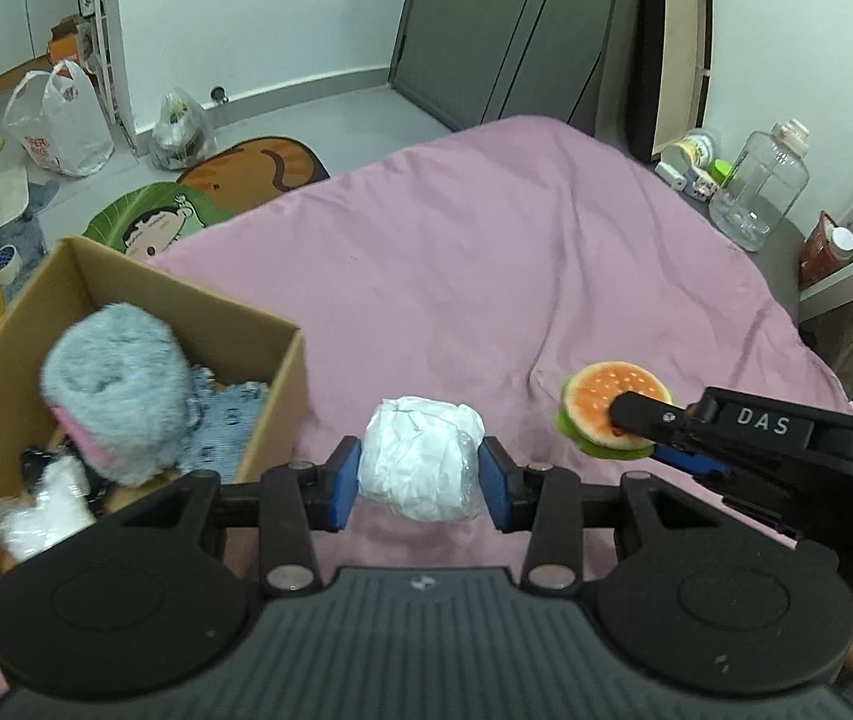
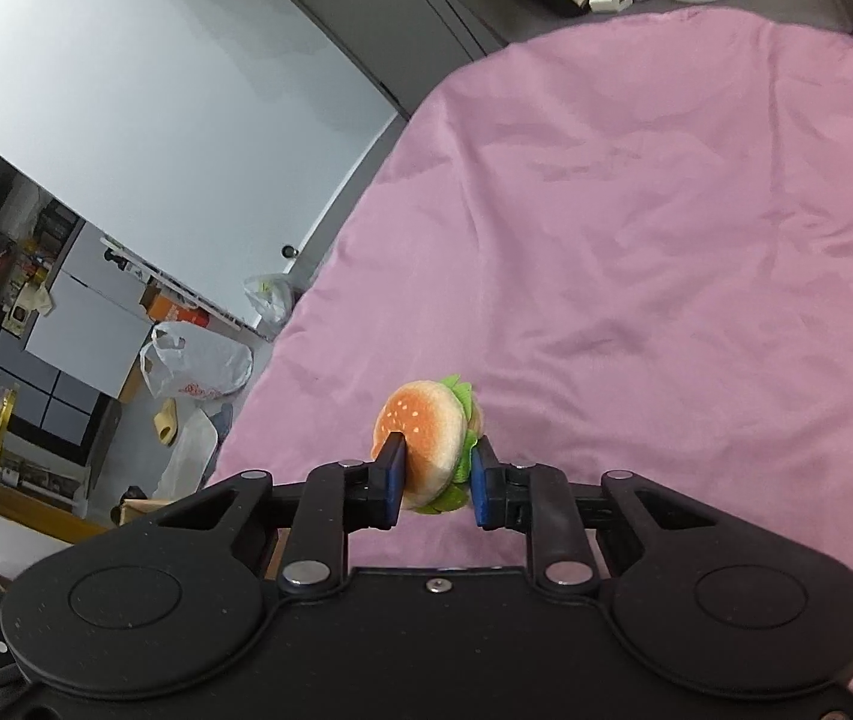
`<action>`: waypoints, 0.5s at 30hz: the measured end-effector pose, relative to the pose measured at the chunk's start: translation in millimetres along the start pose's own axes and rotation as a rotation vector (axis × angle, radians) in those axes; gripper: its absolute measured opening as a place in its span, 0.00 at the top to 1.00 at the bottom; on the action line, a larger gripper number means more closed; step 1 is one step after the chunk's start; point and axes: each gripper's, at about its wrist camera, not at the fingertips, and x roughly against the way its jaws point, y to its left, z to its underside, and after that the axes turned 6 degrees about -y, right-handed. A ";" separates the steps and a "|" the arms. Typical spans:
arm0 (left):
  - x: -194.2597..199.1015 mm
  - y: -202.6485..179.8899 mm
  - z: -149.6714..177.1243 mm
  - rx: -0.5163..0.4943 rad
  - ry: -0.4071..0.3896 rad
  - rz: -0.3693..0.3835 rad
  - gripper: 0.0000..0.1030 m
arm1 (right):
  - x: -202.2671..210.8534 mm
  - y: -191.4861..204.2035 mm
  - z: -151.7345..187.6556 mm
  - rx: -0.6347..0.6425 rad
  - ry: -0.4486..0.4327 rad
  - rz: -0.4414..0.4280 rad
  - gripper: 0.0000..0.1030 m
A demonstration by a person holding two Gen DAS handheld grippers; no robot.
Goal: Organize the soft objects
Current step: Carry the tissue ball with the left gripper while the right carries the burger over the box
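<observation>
My left hand-held gripper (image 1: 420, 471) clamps the crinkly white bundle (image 1: 421, 463), my right hand-held gripper (image 2: 435, 477) the plush burger (image 2: 426, 441); either could slip before the box (image 1: 273, 396) at nine o'clock.

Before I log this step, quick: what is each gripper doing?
Left gripper: shut on the white wrapped bundle.
Right gripper: shut on the plush burger.

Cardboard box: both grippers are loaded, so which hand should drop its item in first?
Left, probably. The left gripper, clamped on the white bundle, sits right beside the cardboard box. The right gripper, with the plush burger, is farther off.
</observation>
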 end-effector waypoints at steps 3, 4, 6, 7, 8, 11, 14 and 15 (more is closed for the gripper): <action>14.2 7.4 -0.9 0.001 -0.013 0.002 0.60 | 12.9 6.4 1.9 0.014 -0.023 -0.009 0.79; 19.8 11.0 -1.9 0.001 -0.019 0.003 0.60 | 15.9 9.8 2.6 0.021 -0.028 -0.013 0.79; 30.9 17.8 -2.8 -0.004 -0.033 0.001 0.60 | 20.6 16.5 4.0 0.033 -0.037 -0.020 0.79; 35.4 20.5 -3.4 -0.005 -0.038 0.000 0.60 | 21.7 19.3 4.4 0.039 -0.041 -0.022 0.79; 41.0 24.7 -4.6 -0.006 -0.043 0.001 0.60 | 23.9 22.5 5.7 0.047 -0.044 -0.026 0.79; 56.6 37.4 -7.4 -0.006 -0.063 -0.003 0.60 | 29.4 31.4 5.7 0.070 -0.052 -0.035 0.79; 71.1 48.1 -9.9 -0.004 -0.081 -0.008 0.60 | 35.4 40.7 6.4 0.092 -0.059 -0.040 0.79; 75.5 51.5 -10.6 -0.006 -0.087 -0.010 0.60 | 38.5 43.9 7.2 0.098 -0.063 -0.045 0.79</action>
